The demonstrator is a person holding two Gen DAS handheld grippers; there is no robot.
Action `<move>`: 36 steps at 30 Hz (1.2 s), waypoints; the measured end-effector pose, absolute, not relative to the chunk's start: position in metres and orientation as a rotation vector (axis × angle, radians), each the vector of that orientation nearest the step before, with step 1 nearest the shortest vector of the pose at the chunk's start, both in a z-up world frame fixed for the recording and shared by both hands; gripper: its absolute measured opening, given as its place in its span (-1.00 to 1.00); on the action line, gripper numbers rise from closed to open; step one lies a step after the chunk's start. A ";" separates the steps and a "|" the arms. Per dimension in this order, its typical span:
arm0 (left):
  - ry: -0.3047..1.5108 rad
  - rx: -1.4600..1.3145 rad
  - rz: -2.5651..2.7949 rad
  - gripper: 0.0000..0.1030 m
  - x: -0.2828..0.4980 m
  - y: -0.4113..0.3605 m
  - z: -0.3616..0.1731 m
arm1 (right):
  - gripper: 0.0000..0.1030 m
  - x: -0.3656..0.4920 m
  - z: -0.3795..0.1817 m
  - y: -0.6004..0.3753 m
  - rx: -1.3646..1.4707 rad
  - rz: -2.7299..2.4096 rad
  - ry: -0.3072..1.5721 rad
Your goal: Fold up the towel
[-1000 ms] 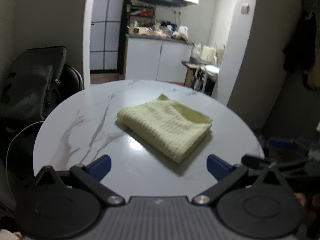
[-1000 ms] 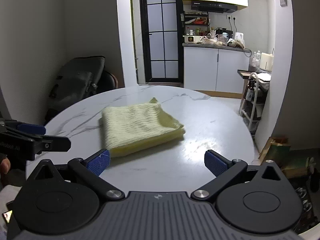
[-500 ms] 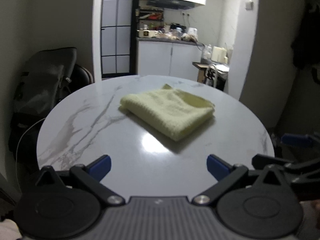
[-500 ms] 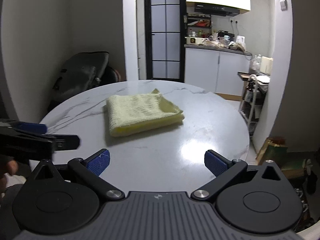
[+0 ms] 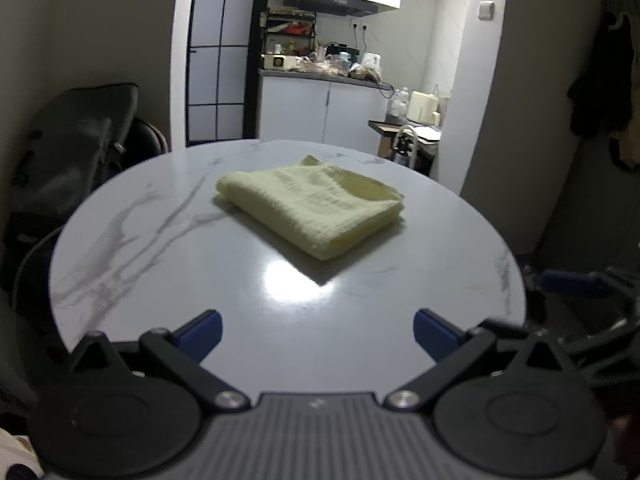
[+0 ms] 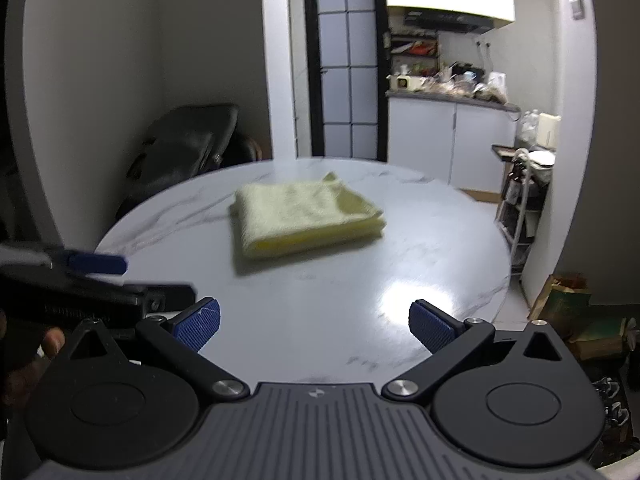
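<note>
A pale yellow towel [image 5: 316,208] lies folded into a thick square on the round white marble table [image 5: 160,264]; it also shows in the right wrist view [image 6: 304,216]. My left gripper [image 5: 318,334] is open and empty, held back over the table's near edge, well short of the towel. My right gripper [image 6: 314,324] is open and empty too, at the near edge. The left gripper also shows from the side at the left of the right wrist view [image 6: 96,264]. The right gripper shows at the right of the left wrist view [image 5: 572,284].
A dark bag on a chair [image 5: 72,148] stands behind the table at the left. A kitchen counter with white cabinets [image 5: 320,108] and a small rack [image 6: 524,196] are at the back right. A paper bag [image 6: 568,300] sits on the floor at the right.
Both grippers have drawn back and lower from the towel, which now looks farther away. The towel has not moved. Both stay open.
</note>
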State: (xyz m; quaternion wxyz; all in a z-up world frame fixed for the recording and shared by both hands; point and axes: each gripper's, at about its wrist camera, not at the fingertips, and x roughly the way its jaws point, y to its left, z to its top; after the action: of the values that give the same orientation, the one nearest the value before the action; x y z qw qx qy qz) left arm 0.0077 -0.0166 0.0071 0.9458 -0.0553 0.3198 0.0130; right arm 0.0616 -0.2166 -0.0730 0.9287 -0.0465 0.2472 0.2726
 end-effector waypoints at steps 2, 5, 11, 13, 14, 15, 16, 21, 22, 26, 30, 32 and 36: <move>0.654 -0.116 0.026 1.00 0.008 -0.017 0.006 | 1.00 0.062 -0.074 -0.216 -0.100 0.564 0.506; 0.646 -0.120 0.029 1.00 0.008 -0.017 0.006 | 1.00 0.063 -0.076 -0.217 -0.091 0.562 0.507; 0.644 -0.124 0.041 1.00 0.009 -0.016 0.006 | 1.00 0.067 -0.079 -0.218 -0.045 0.575 0.522; 0.643 -0.122 0.040 1.00 0.010 -0.015 0.006 | 1.00 0.068 -0.080 -0.217 -0.027 0.589 0.535; 0.645 -0.119 0.040 1.00 0.010 -0.015 0.006 | 1.00 0.068 -0.081 -0.217 -0.029 0.591 0.537; 0.646 -0.116 0.043 1.00 0.010 -0.016 0.006 | 1.00 0.067 -0.081 -0.216 -0.039 0.591 0.537; 0.652 -0.119 0.044 1.00 0.011 -0.015 0.006 | 1.00 0.067 -0.081 -0.214 -0.049 0.591 0.537; 0.650 -0.133 0.047 1.00 0.014 -0.016 0.008 | 1.00 0.066 -0.079 -0.213 -0.054 0.581 0.526; 0.649 -0.130 0.047 1.00 0.014 -0.016 0.008 | 1.00 0.066 -0.078 -0.213 -0.053 0.579 0.527; 0.650 -0.121 0.050 1.00 0.015 -0.016 0.009 | 1.00 0.067 -0.078 -0.215 -0.056 0.575 0.529; 0.660 -0.127 0.053 1.00 0.017 -0.014 0.007 | 1.00 0.067 -0.078 -0.214 -0.062 0.570 0.530; 0.664 -0.126 0.055 1.00 0.018 -0.014 0.005 | 1.00 0.066 -0.078 -0.212 -0.068 0.569 0.530; 0.663 -0.125 0.059 1.00 0.019 -0.014 0.006 | 1.00 0.067 -0.078 -0.210 -0.085 0.563 0.525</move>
State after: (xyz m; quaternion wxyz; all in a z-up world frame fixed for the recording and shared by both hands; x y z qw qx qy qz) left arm 0.0193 -0.0136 0.0064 0.9432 -0.0611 0.3252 0.0290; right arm 0.0675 -0.2102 -0.0781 0.9260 -0.0413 0.2558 0.2746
